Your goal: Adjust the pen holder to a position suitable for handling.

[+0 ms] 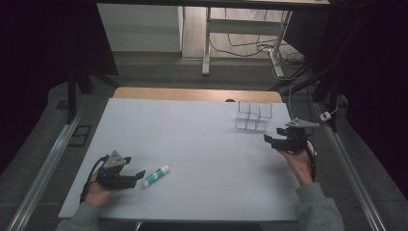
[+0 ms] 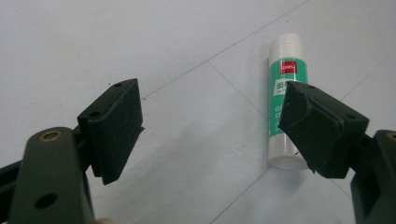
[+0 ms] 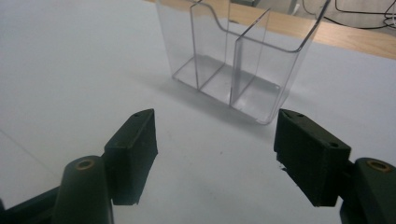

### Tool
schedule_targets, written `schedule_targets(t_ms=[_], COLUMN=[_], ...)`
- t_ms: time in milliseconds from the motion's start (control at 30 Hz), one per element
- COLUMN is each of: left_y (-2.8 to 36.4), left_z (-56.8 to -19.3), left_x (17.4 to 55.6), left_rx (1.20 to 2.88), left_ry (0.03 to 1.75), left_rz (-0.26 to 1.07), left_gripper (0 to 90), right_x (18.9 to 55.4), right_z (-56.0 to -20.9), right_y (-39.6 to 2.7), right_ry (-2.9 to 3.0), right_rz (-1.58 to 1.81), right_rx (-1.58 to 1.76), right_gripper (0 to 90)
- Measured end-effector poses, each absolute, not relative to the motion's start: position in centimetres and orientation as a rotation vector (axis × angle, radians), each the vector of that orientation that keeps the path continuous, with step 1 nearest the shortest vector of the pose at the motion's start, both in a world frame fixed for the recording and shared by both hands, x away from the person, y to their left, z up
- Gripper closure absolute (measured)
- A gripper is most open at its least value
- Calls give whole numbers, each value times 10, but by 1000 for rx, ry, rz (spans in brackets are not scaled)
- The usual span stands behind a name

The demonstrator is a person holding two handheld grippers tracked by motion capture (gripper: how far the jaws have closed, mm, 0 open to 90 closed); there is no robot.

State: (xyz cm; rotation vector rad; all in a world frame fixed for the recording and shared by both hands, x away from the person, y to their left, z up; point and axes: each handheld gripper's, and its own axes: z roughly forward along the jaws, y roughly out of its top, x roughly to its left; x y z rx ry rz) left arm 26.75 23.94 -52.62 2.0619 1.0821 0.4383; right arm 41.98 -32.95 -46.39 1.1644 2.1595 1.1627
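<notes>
With both grippers' fingers spread, the left gripper (image 1: 139, 176) could nudge the glue stick (image 1: 156, 175) (round) rolling across the bench (image 1: 192, 139).

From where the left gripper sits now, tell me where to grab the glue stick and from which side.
Grip the glue stick across its green-labelled middle, coming down from above. It lies flat on the white table, so only its round sides are free; the left gripper, open beside it, would probably need shifting until a jaw stands on each side.

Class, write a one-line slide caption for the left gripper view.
Left gripper, jaws open, low over the white table, with a green-labelled glue stick lying just beyond its right-hand jaw.
</notes>
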Motion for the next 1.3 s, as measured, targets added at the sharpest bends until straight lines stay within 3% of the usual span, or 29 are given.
schedule_targets(t_ms=[300, 467, 500, 667, 967, 1300], left_y=[238, 239, 239, 239, 239, 239], left_z=[-526, -526, -526, -527, -527, -526], left_x=[268, 268, 268, 268, 268, 269], left_rx=[2063, 2063, 2064, 2064, 2064, 2063], left_ry=[1082, 1081, 1081, 1081, 1081, 1080], left_rz=[440, 439, 440, 440, 440, 443], left_gripper=[208, 209, 208, 209, 210, 213], right_x=[434, 442, 445, 450, 459, 472], right_z=[-464, -466, -467, -468, -468, -467], right_y=[-331, -333, -334, -336, -337, -340], right_ry=[2151, 2141, 2148, 2141, 2137, 2100], right_rz=[1138, 1141, 1135, 1129, 1103, 1063], right_rx=[1191, 1212, 1221, 1238, 1249, 1262], right_gripper=[382, 462, 523, 612, 891, 895])
